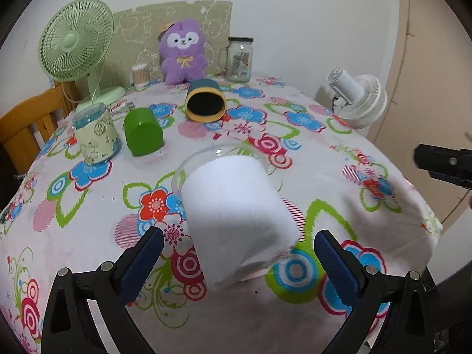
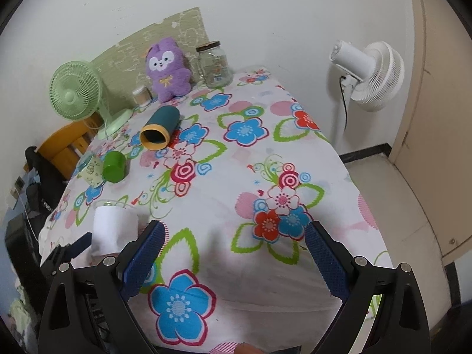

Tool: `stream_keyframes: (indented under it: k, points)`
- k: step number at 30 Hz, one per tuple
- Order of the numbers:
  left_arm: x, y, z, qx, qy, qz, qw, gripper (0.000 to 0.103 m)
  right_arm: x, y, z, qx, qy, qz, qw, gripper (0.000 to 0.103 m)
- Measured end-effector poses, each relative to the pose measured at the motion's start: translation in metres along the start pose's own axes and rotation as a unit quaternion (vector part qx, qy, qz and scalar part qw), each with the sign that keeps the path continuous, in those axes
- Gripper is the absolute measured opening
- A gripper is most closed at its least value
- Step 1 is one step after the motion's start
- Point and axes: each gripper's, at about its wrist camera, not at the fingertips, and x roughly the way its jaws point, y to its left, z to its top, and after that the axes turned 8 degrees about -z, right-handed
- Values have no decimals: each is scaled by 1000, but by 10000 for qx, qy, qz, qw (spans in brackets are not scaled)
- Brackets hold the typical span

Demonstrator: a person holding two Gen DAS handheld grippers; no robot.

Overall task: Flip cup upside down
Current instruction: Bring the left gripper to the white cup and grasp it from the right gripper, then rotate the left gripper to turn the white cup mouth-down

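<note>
Flowers in red, blue and green cover the cloth on the table point(image 1: 339, 212). On it, near the front edge, lies the cup point(image 1: 236, 221). It is a clear glass cup with a white wrap around it. It is on its side, with its open mouth pointing away toward the far wall and its bottom end pointing toward the left gripper point(image 1: 239, 247).

That gripper is let go and spread wide. Its two blue fingers point(image 1: 141, 262) sit one on each side of the cup's bottom end, and neither one touches the cup.

The right gripper point(image 2: 234, 244) is spread wide too and has nothing between its fingers. It hangs over the front part of the table, to the right of the cup point(image 2: 115, 227).

Farther back, a green cup point(image 1: 143, 132) lies on its side. Just beside it stands a pale cup with little drawings point(image 1: 96, 135). A dark blue tube with a yellow rim point(image 1: 205, 100) lies with its open end facing us.

At the back, by the wall, sit a purple plush toy point(image 1: 183, 51), a glass jar point(image 1: 239, 59), a small pot of cotton swabs point(image 1: 141, 74) and a green fan point(image 1: 77, 41). A white fan point(image 2: 368, 70) stands on the floor, off to the right of the table.
</note>
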Motion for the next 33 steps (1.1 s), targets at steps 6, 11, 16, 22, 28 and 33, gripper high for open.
stream_keyframes:
  k: [6, 11, 16, 22, 28, 33]
  points:
    - [8, -1, -2, 10, 53, 85, 9999, 91, -1, -2, -2, 22, 1, 24, 10000, 97]
    - [5, 0, -1, -21, -1, 59, 10000, 81, -1, -1, -2, 14, 27, 61, 10000, 97]
    - [-2, 3, 0, -58, -85, 63, 9999, 75, -2, 4, -2, -21, 22, 104, 9999, 97]
    - [-17, 3, 8, 69, 30, 137, 9999, 74, -3, 9, -3, -47, 3, 172, 9998, 97]
    - [-32, 14, 20, 24, 549, -215, 9983, 74, -5, 15, -6, -112, -10, 260, 9996, 97]
    - [-54, 20, 33, 300, 874, -264, 9954, 75, -6, 16, -9, -109, -16, 320, 9994, 97]
